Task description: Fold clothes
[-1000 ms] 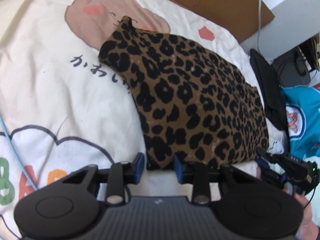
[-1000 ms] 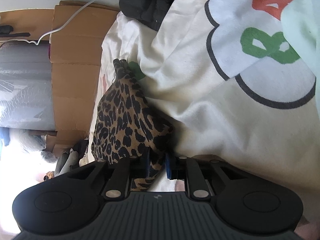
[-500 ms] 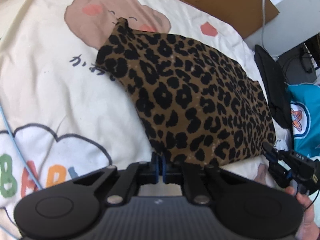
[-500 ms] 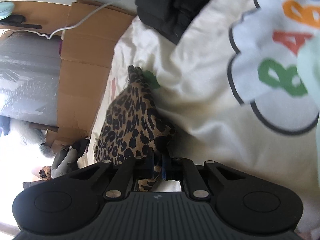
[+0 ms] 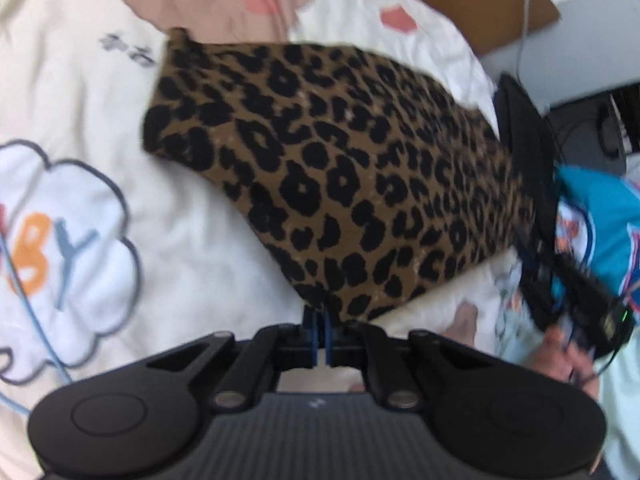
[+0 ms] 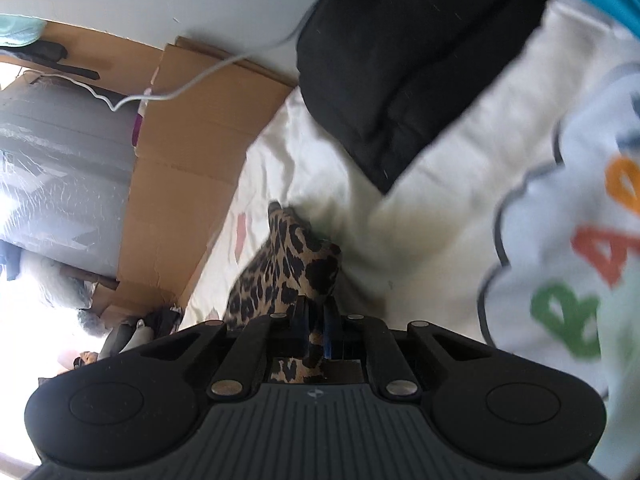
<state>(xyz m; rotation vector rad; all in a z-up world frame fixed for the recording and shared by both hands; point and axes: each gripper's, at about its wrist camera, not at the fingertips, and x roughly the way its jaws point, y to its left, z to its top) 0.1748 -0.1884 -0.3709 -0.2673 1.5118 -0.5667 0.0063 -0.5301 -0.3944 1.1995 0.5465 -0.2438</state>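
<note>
A leopard-print garment (image 5: pixel 344 184) lies on a cream cartoon bedsheet (image 5: pixel 192 264). My left gripper (image 5: pixel 319 320) is shut on its near corner, and the cloth rises toward it. My right gripper (image 6: pixel 316 320) is shut on another corner of the same garment (image 6: pixel 288 268), with cloth pinched between the blue pads. The right gripper also shows in the left wrist view (image 5: pixel 568 288), held by a hand at the garment's right end.
A black folded garment (image 6: pixel 412 64) lies on the bed beyond the leopard cloth. A teal garment (image 5: pixel 596 216) lies at the right. Cardboard (image 6: pixel 192 168) stands along the bed's far edge. A white cable (image 6: pixel 208 76) hangs over it.
My left gripper closed on the garment's near corner and lifted it. Both grippers have pulled the cloth up and shifted; the views are motion-blurred.
</note>
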